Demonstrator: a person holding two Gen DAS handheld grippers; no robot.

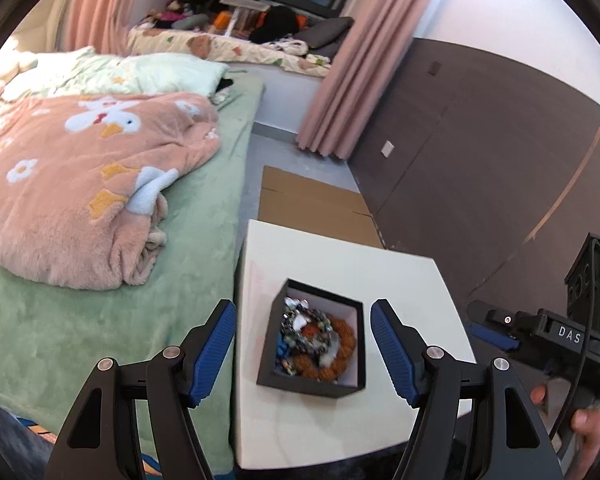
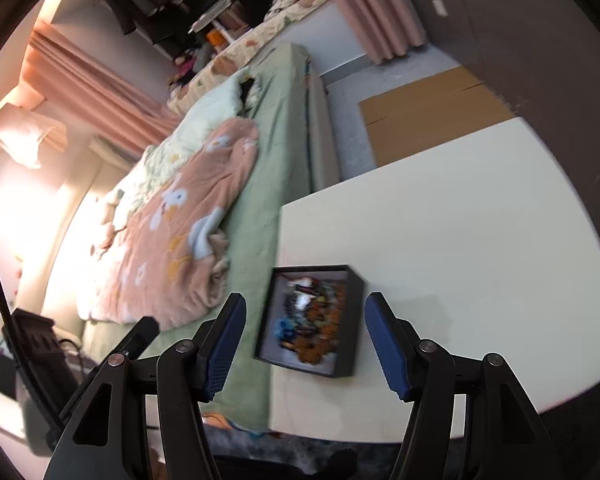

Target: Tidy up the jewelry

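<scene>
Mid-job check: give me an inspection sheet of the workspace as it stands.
Surface: white table beside the bed, bare apart from the box.
Job's things: black box near the bed-side edge, white inside, holding a heap of jewelry including orange beads.
Clutter: nothing seen on the table.
Grippers: left gripper and right gripper both open, nothing between the pads.
Cables: black cable on the right tool.
Surroundings: green bed, pink blanket, cardboard on the floor, pink curtains.

Left tongs [image 1: 303, 346] open, empty; right tongs [image 2: 305, 346] open, empty, both angled down
</scene>
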